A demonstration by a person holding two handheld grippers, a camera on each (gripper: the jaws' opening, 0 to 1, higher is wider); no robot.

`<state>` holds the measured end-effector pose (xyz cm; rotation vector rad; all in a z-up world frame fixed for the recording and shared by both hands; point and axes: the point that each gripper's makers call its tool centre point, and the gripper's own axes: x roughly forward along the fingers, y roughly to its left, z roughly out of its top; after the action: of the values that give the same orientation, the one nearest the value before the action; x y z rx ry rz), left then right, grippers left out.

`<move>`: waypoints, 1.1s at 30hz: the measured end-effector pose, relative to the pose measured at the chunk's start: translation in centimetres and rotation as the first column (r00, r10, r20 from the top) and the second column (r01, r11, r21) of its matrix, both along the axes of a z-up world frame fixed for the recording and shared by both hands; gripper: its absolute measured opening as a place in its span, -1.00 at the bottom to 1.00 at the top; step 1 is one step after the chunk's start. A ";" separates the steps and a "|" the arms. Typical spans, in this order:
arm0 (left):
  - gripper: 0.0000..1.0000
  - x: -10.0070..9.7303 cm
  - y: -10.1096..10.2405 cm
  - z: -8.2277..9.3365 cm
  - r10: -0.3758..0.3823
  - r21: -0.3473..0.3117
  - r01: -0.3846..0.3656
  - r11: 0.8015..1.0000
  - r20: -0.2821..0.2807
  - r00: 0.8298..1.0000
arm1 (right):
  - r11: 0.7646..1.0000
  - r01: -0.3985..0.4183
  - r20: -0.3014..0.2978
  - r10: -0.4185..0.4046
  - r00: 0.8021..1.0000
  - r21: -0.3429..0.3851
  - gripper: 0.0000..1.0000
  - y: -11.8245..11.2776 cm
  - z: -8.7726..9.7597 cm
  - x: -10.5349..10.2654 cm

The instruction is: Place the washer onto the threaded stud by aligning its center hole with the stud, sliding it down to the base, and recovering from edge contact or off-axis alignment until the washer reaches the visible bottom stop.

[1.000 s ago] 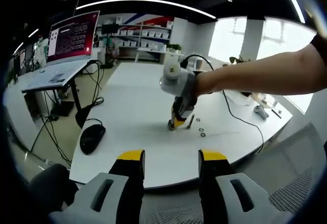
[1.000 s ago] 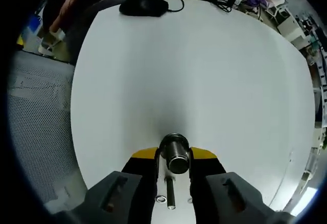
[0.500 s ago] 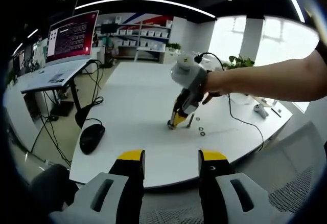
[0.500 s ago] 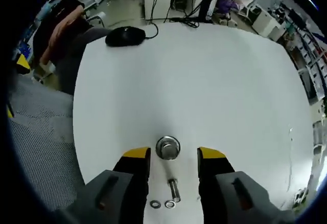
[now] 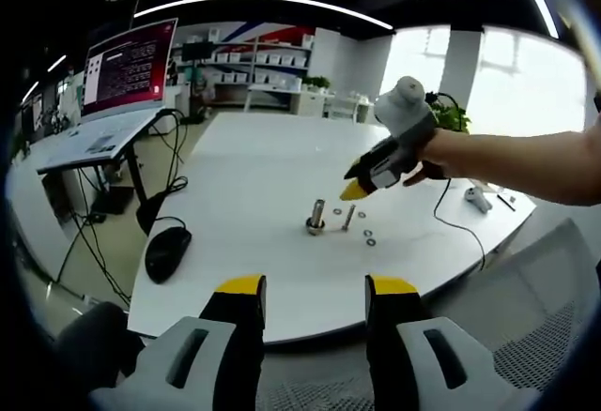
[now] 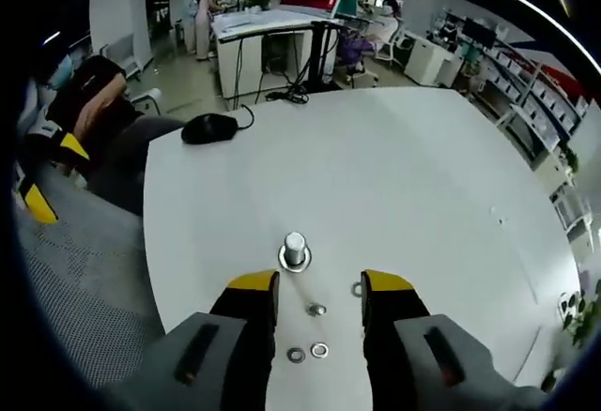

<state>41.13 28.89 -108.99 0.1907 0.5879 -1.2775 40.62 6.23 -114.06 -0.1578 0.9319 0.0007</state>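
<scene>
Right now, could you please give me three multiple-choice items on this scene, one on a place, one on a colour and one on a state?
1. Where does the stud stand?
A. upright on the white table
B. on the floor
C. on the far desk

2. What colour are the tips of the right gripper?
A. red
B. yellow
C. green

3. How is the right gripper?
A. shut on the stud
B. shut on a washer
C. open and holding nothing

Answers: 1 A, since the stud rises from its base on the tabletop in the left gripper view too. 2 B, as both tips show yellow. 3 C, since its jaws stand apart with bare table between them, and the washers lie loose on the table.
</scene>
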 end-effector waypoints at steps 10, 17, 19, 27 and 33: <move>-0.19 -0.2 -0.1 0.4 0.004 -0.006 -0.004 1.000 -0.001 1.000 | 0.998 0.047 -0.005 -0.047 0.999 0.033 -0.22 -0.3 -1.0 -2.7; -0.19 -0.1 -0.1 0.3 0.007 -0.008 -0.007 1.000 -0.001 1.000 | 0.998 0.036 -0.079 -0.032 0.996 0.051 -0.29 -0.5 -3.7 -4.5; -0.19 -0.3 -0.2 0.5 0.010 -0.011 -0.010 1.000 -0.002 1.000 | 0.998 0.024 -0.120 -0.017 0.993 0.055 -0.30 -0.1 -4.6 -5.3; -0.19 -0.3 -0.2 0.6 0.011 -0.011 -0.011 1.000 -0.002 1.000 | 0.995 0.024 -0.214 -0.002 0.977 0.101 -0.35 1.1 -8.3 -7.2; -0.20 -0.2 -0.1 0.5 0.013 -0.011 -0.013 1.000 -0.002 1.000 | 0.992 0.004 -0.254 0.030 0.967 0.130 -0.44 1.7 -9.6 -7.5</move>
<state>40.94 28.77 -108.47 0.1766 0.5826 -1.2685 33.13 7.89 -123.66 -0.0435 1.1853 0.0956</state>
